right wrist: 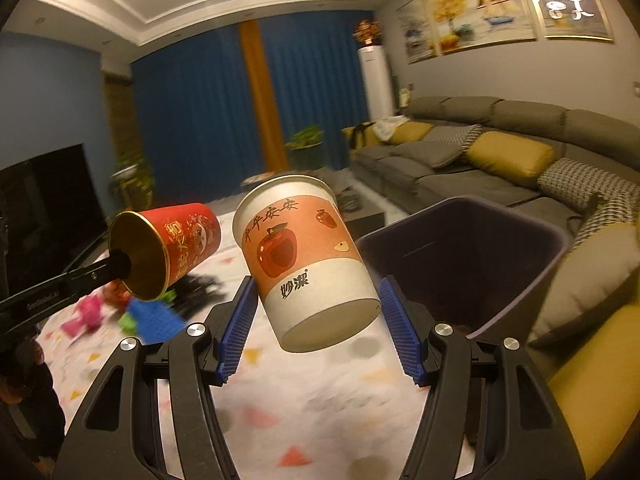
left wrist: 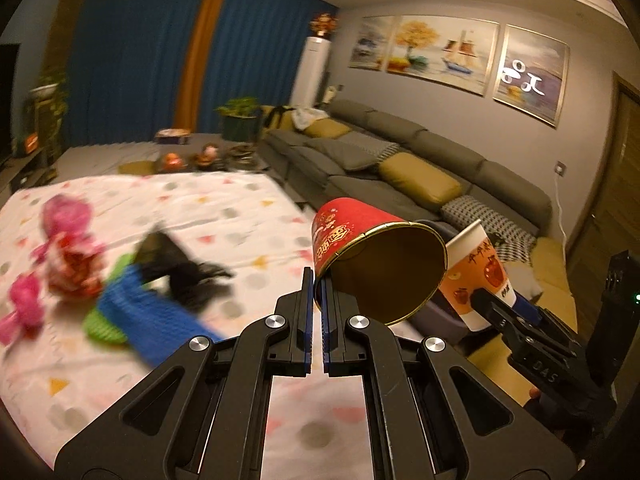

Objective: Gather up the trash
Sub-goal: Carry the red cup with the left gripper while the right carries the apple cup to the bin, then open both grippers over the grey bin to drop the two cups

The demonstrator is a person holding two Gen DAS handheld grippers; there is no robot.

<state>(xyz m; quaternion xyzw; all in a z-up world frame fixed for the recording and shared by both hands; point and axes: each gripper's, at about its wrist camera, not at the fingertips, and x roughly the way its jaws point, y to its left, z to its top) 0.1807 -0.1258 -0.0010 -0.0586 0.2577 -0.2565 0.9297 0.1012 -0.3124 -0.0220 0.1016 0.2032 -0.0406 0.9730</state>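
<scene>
My left gripper (left wrist: 317, 288) is shut on the rim of a red paper cup (left wrist: 372, 256), held tilted above the table; the cup also shows in the right wrist view (right wrist: 172, 248). My right gripper (right wrist: 316, 304) is shut on a white and orange paper cup (right wrist: 304, 256) with apple pictures, which also shows in the left wrist view (left wrist: 476, 276). A dark purple trash bin (right wrist: 472, 256) stands just right of the right gripper, open at the top.
A table with a dotted white cloth (left wrist: 224, 216) holds pink wrappers (left wrist: 64, 224), a blue and green scrap (left wrist: 140, 312) and a black scrap (left wrist: 180, 268). A grey sofa (left wrist: 400, 160) with yellow cushions runs along the right.
</scene>
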